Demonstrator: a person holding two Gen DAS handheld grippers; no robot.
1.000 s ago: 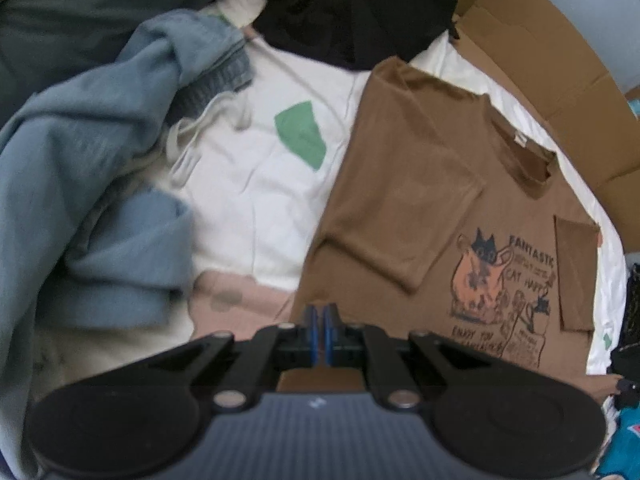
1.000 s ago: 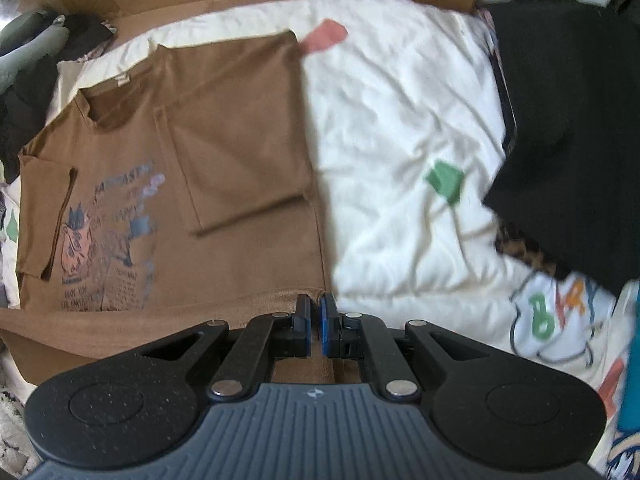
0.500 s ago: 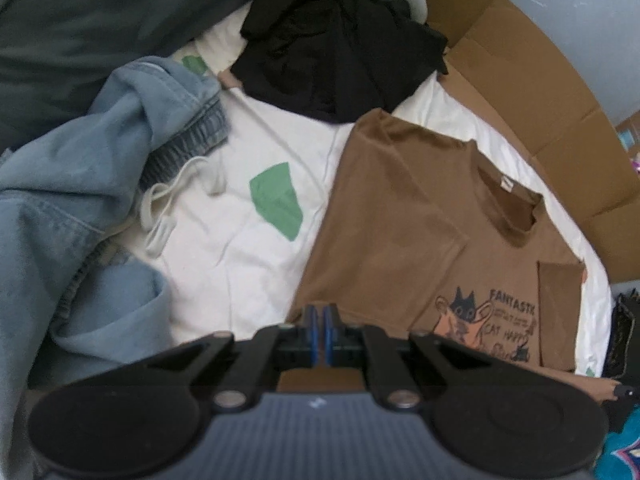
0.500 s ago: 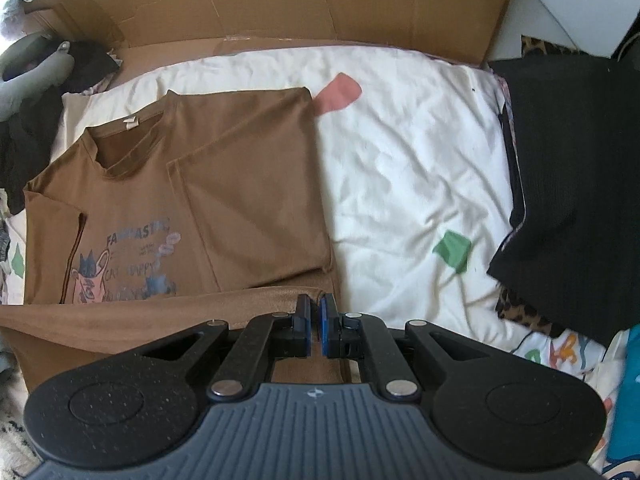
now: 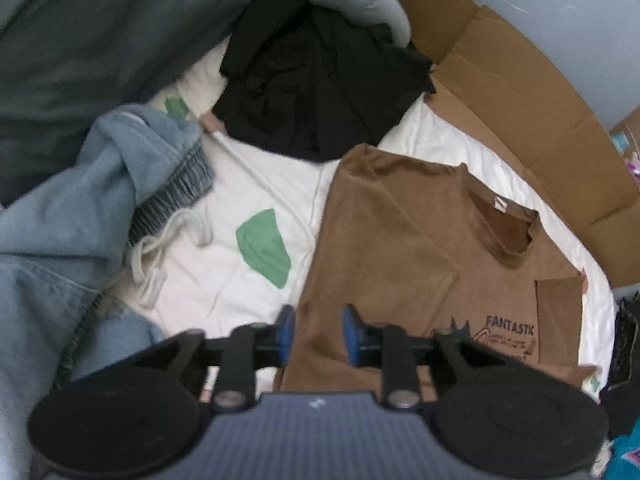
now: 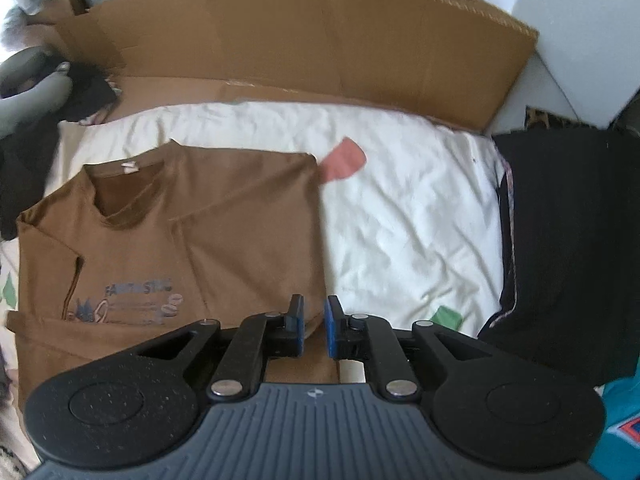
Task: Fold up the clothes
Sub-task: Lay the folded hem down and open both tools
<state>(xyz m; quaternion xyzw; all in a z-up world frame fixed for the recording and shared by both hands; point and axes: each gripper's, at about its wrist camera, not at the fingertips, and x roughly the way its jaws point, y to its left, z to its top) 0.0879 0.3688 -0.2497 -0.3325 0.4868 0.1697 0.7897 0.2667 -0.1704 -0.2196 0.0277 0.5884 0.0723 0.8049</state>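
With both side panels and the hem turned in, the brown T-shirt (image 5: 400, 248) lay on the white sheet (image 6: 408, 216) below the parted, empty left gripper (image 5: 316, 334) and right gripper (image 6: 314, 330), where a snagging fingertip risked dragging a fold open.

T-shirt (image 5: 404, 248) lies flat on the bed sheet (image 6: 404, 216) ahead of my fingers (image 5: 286, 334), jeans (image 5: 72, 216) to its left, cardboard (image 6: 304, 40) behind.
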